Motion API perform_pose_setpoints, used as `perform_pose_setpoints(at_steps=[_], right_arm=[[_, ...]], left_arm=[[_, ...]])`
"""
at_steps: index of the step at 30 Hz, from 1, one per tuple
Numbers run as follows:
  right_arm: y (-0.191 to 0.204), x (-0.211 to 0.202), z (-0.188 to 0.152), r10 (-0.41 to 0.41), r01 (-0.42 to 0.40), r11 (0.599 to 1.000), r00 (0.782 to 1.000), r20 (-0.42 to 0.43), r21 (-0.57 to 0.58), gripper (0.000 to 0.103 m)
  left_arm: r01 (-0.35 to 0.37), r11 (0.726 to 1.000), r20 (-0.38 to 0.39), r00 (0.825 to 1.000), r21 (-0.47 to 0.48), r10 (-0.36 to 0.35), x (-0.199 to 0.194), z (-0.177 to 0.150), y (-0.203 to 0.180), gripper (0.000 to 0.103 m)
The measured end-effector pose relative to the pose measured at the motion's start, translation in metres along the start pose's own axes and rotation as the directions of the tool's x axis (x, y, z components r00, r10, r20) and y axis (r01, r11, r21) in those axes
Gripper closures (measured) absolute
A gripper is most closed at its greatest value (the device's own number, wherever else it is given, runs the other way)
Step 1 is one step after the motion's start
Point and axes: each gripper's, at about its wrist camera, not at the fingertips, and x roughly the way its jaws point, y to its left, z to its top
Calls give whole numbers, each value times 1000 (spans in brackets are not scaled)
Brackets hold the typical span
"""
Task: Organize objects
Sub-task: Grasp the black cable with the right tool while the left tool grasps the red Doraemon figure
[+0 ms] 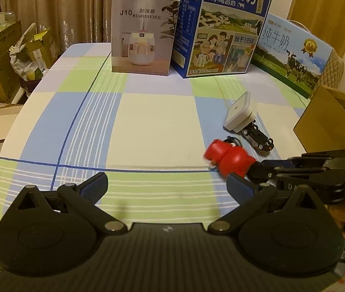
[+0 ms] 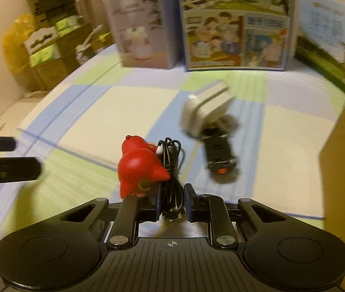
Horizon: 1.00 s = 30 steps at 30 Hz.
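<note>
A red toy figure [image 2: 140, 165] with a coiled black cable [image 2: 172, 160] attached sits at the tips of my right gripper [image 2: 173, 202]. The jaws are shut on the cable bundle, with the figure against the left finger. In the left wrist view the same red toy [image 1: 228, 158] is blurred at the end of the right gripper [image 1: 256, 168], just above the checked tablecloth [image 1: 148, 126]. My left gripper [image 1: 167, 183] is open and holds nothing, left of the toy. A white square device [image 1: 238, 112] leans on a black toy car [image 1: 260, 137] just beyond.
A humidifier box [image 1: 145, 31] and two milk cartons [image 1: 223, 24] [image 1: 294, 53] stand along the table's far edge. An open cardboard box [image 1: 330, 121] is at the right edge. Cardboard boxes and bags [image 1: 2, 56] crowd the floor on the left.
</note>
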Motion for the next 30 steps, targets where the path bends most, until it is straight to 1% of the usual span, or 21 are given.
perform_pose_setpoints(at_steps=[2, 4, 6, 8, 10, 12, 14, 16, 18, 20, 22, 25, 26, 30], right_arm=[[7, -1, 0, 54, -54, 999, 998, -29, -2, 88], [14, -3, -2, 109, -110, 994, 991, -72, -2, 88], [21, -7, -4, 127, -127, 992, 986, -108, 4, 88], [20, -12, -3, 109, -106, 994, 988, -114, 32, 88], [15, -17, -3, 65, -59, 997, 992, -110, 55, 88], [9, -19, -4, 19, -15, 999, 995, -101, 43, 88], [4, -17, -8, -8, 12, 999, 995, -103, 38, 88], [-1, -16, -13, 7, -3, 999, 995, -101, 45, 87], [-3, -16, -15, 20, -17, 999, 995, -93, 33, 83], [-1, -14, -16, 13, -13, 1000, 995, -96, 9, 74], [2, -10, -18, 15, -17, 1000, 995, -100, -25, 70], [8, -5, -19, 17, -22, 998, 995, -95, -56, 68], [9, -4, -18, 19, -25, 998, 995, -96, -55, 68], [11, -4, -16, 43, -47, 998, 995, -93, -36, 68]], left_arm=[[2, 1000, -3, 1000, 0, -2, 1, 0, 0, 1], [9, 1000, -3, 1000, -6, -9, 2, 0, 0, 1], [21, 1000, -6, 1000, -6, -21, 4, 0, -2, 1], [24, 1000, -9, 1000, 1, -24, 6, -1, -5, 1], [26, 1000, -10, 1000, 7, -26, 8, -1, -8, 1], [29, 1000, -9, 1000, 7, -29, 10, 0, -12, 1], [28, 1000, -12, 1000, 8, -28, 14, 1, -14, 1], [23, 1000, -12, 1000, 12, -22, 18, 2, -14, 1], [10, 1000, -14, 1000, 25, -9, 21, 2, -11, 1], [-15, 999, -9, 1000, 47, 16, 23, 2, -5, 2], [-29, 998, -10, 1000, 60, 30, 25, 0, 4, 2], [-40, 997, -27, 999, 66, 42, 30, -5, 16, 8], [-40, 997, -29, 999, 64, 42, 33, -5, 20, 13], [-19, 1000, -36, 999, 23, 20, 40, -6, 29, 23]])
